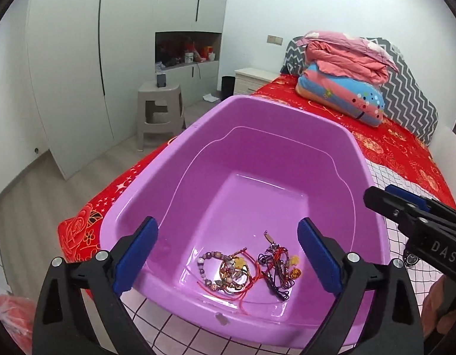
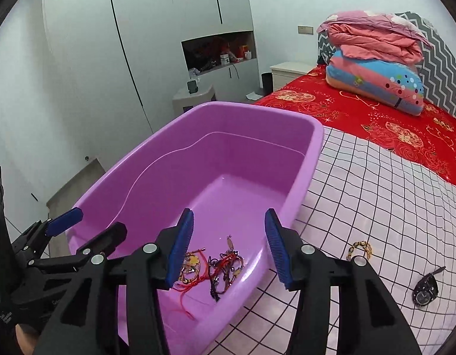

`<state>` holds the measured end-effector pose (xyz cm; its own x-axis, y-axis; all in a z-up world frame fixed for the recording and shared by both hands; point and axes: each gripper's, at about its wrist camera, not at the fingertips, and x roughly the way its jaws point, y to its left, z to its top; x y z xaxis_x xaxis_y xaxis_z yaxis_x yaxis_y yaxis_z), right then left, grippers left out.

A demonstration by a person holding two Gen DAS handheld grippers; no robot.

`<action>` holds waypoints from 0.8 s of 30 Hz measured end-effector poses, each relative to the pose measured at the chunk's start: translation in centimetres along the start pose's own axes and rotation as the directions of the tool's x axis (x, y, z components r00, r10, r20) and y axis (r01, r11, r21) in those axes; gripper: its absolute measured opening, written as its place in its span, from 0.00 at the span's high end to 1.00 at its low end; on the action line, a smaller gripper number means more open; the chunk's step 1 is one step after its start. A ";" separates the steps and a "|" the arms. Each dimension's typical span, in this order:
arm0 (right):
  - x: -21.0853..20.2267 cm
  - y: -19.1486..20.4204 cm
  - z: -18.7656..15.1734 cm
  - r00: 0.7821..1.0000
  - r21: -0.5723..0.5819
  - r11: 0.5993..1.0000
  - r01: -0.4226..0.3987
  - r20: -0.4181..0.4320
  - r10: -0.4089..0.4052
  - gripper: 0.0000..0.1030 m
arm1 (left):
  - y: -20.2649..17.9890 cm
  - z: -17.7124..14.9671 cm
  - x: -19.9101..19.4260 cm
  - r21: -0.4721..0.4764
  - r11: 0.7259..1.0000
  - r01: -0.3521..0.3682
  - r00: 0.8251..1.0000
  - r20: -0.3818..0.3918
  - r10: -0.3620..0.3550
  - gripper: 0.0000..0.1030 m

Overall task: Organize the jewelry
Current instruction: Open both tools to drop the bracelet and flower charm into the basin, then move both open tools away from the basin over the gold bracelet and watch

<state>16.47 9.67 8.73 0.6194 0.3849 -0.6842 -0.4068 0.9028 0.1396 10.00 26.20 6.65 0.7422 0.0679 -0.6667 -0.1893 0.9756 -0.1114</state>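
While both claws are held spread and empty above the near rim of the purple tub [image 1: 358,159], the left gripper [image 1: 228,257] is framed at lower centre and the right gripper [image 2: 229,248] likewise. Tangled bracelets [image 1: 248,269] are seen heaped on the tub floor by its near wall. At lower right, a gold bracelet [image 2: 359,249] and a black watch [image 2: 425,288] are left on the checked sheet [image 2: 376,183], apart from the tub.

A: The tub [image 1: 287,153] ahead of the hand-held gripper [image 1: 228,257]?
B: Purple; the gripper's pads [image 1: 136,254] are blue.
A: The bed?
B: A red floral sheet [image 2: 376,112], and a white black-gridded cloth [image 2: 376,195].
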 end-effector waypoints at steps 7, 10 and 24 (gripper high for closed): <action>-2.0 -0.7 -0.9 1.000 0.013 1.000 -0.005 0.013 0.005 0.51 | -1.0 -0.7 -1.4 0.021 0.999 -0.031 1.000 -0.003 0.031 0.08; -3.2 -1.3 -1.5 1.000 0.027 1.000 -0.007 0.020 0.007 0.49 | -1.8 -0.9 -2.5 0.045 0.997 -0.059 0.998 0.018 0.058 0.06; -8.6 -6.2 -6.1 0.998 0.136 0.990 0.024 0.059 -0.032 0.45 | -6.5 -2.6 -6.8 0.074 0.997 -0.033 0.999 0.035 0.030 0.06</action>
<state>9.60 -0.44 9.38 0.6704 0.3664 -0.6452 -0.2966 0.9294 0.2196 4.49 18.82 10.01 0.7580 0.1047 -0.6438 -0.1656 0.9856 -0.0347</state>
